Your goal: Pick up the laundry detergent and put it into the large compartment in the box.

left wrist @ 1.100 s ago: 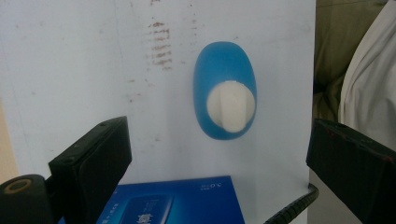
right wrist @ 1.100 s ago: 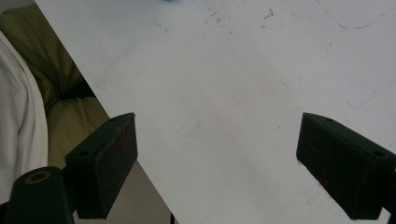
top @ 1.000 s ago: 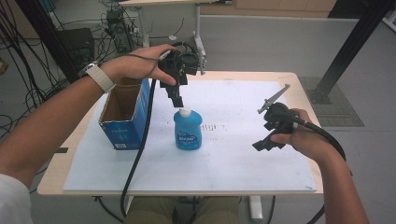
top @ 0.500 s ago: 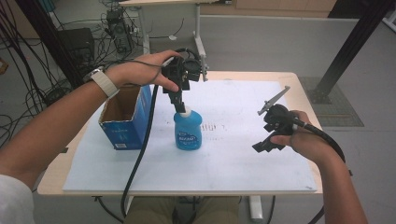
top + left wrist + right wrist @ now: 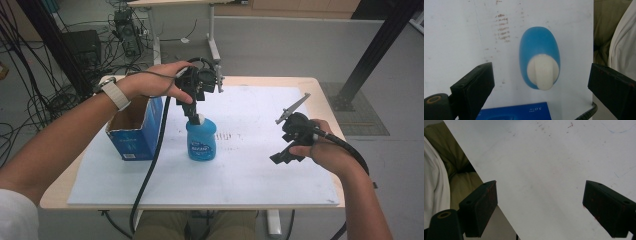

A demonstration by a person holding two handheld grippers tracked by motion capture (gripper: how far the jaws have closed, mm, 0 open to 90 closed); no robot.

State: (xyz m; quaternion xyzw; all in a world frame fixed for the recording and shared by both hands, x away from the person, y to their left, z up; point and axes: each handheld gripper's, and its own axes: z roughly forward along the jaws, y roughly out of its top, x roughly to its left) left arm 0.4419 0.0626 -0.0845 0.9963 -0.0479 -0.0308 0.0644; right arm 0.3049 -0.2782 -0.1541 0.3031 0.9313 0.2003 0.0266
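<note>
A blue bottle [image 5: 201,142] with a white cap [image 5: 196,120] stands upright on the white sheet [image 5: 240,170] near the table's middle. My left gripper [image 5: 194,111] hangs straight over it, pointing down, its tips about level with the cap. In the left gripper view the bottle [image 5: 539,47] and its cap [image 5: 543,72] lie between the wide-apart jaws of the left gripper [image 5: 541,73], which touch nothing. My right gripper [image 5: 286,156] is held at the right, open above the bare sheet; in its own view the right gripper [image 5: 540,195] has only the sheet [image 5: 549,170] between its jaws.
An open blue cardboard box [image 5: 134,131] stands just left of the bottle, and its edge [image 5: 516,111] appears low in the left gripper view. The left gripper's cable [image 5: 150,170] trails off the table's front edge. The person's trousers [image 5: 464,177] lie past the sheet's near edge.
My left gripper has moved slightly right and down until its open jaws straddle the bottle's cap. The bottle and the right gripper have stayed put.
</note>
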